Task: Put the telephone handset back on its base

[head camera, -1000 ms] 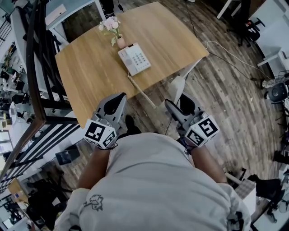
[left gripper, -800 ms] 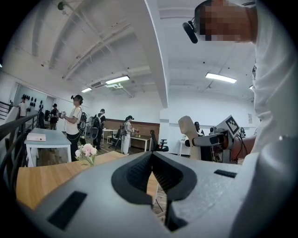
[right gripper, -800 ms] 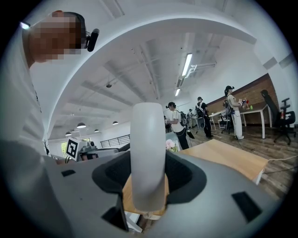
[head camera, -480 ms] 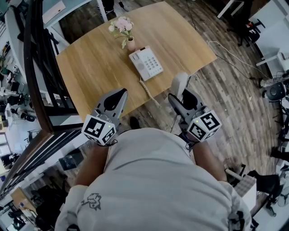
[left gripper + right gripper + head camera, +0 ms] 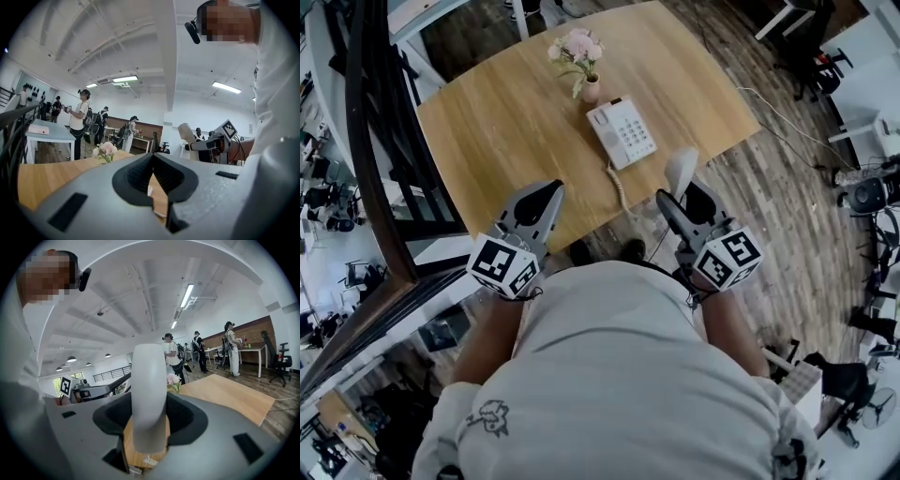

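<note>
Now the person stands by a wooden tabletop (image 5: 497, 131) and holds one gripper in each hand. The right gripper (image 5: 682, 199) is pinching the white telephone handset (image 5: 680, 169), with its two jaws pressing on the sides. In the right gripper view the handset (image 5: 149, 394) stands up tall between the jaws. The handset is not on its base. It is up in the air near the edge of the tabletop closest to the person. The white base (image 5: 623, 133) with its buttons lies flat on the tabletop, apart from the handset. A curly cord (image 5: 620, 184) runs from the base toward the person and reaches the tabletop's edge. Just behind the base stands a little vase (image 5: 592, 90) with pink flowers (image 5: 579, 47). The left gripper (image 5: 546, 195) is by the near edge of the tabletop, to the left of the cord. Its jaws are pressed together with nothing between them. The floor (image 5: 769, 187) is dark wood
</note>
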A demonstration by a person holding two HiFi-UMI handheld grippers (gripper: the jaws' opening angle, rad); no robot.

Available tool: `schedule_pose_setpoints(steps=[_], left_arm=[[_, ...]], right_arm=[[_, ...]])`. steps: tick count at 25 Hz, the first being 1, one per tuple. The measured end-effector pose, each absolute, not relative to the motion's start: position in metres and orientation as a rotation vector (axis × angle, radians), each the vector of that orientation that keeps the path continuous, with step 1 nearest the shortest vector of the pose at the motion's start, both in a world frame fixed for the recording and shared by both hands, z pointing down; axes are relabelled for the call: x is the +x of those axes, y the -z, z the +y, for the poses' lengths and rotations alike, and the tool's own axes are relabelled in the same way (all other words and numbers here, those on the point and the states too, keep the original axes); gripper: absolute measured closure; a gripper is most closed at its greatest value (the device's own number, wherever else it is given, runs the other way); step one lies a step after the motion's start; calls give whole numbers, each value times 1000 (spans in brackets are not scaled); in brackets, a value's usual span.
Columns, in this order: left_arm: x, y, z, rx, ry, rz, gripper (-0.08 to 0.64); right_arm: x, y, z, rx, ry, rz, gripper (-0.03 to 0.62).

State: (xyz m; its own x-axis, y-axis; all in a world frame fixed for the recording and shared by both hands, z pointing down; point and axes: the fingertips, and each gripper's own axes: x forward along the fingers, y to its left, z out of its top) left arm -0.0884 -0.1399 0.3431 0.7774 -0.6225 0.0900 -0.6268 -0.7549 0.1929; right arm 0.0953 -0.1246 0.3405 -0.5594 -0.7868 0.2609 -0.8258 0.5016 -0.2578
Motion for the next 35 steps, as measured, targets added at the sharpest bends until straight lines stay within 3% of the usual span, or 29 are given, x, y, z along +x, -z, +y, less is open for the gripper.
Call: schedule_pose_setpoints(steps=[18, 35], left_arm=[[-101, -364, -164, 2673, -71, -1078, 554], [-75, -414, -227, 2535, -170, -1126, 554]], right_arm=[[90, -369, -186, 1324, -579, -2604, 365], [85, -449, -277, 1097, -714, -2517, 365]])
